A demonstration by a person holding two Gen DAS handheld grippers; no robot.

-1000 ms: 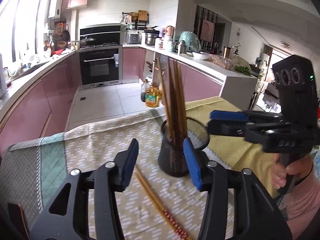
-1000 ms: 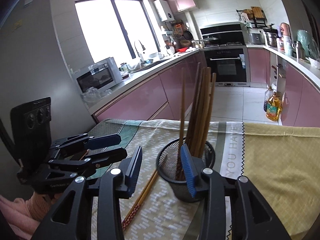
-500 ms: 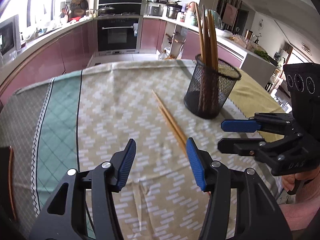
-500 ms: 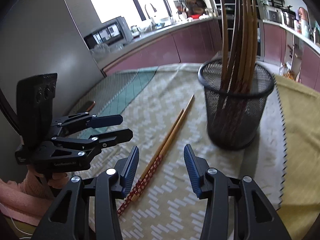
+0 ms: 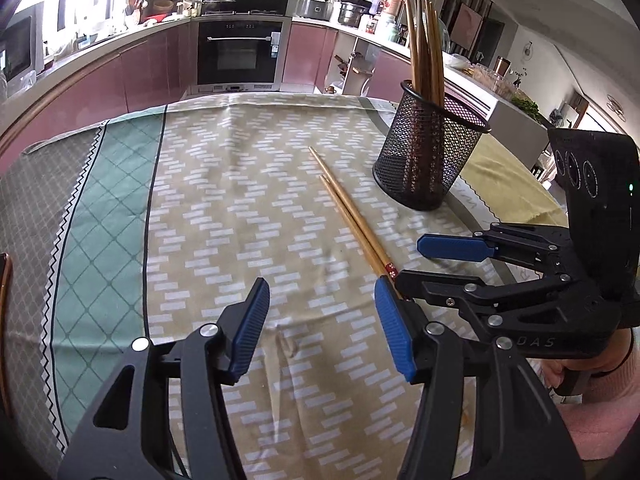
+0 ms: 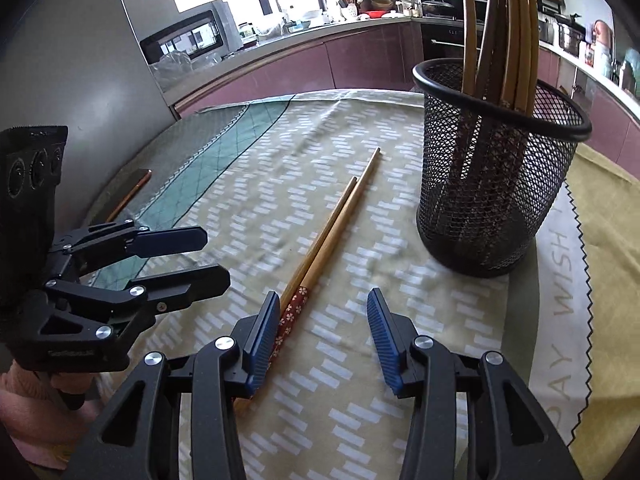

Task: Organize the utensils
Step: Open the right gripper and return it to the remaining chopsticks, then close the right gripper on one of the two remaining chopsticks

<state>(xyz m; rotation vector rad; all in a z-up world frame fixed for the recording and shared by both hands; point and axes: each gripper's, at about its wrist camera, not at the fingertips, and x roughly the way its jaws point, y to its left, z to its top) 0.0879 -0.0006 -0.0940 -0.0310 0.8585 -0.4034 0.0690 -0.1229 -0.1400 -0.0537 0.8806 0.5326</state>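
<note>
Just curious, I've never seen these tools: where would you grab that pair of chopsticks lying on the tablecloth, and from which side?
Probably by the red patterned handle ends of the pair of chopsticks, coming down from above with open jaws straddling both sticks. They lie flat, side by side on the tablecloth, thick ends nearest the right gripper, thin tips pointing away beside the mesh holder.

Two black hand-held grippers with blue pads, pink sleeves behind them

Each gripper, the left gripper (image 5: 320, 322) and the right gripper (image 6: 322, 334), has black linked arms joined by silver screws, with ribbed blue pads on the fingers (image 5: 250, 326). A black box with three round dials rises behind each; one shows a small green light. Pale lettering marks the right body, perhaps "DAS". A pink sleeve (image 5: 600, 420) covers each wrist.
</note>
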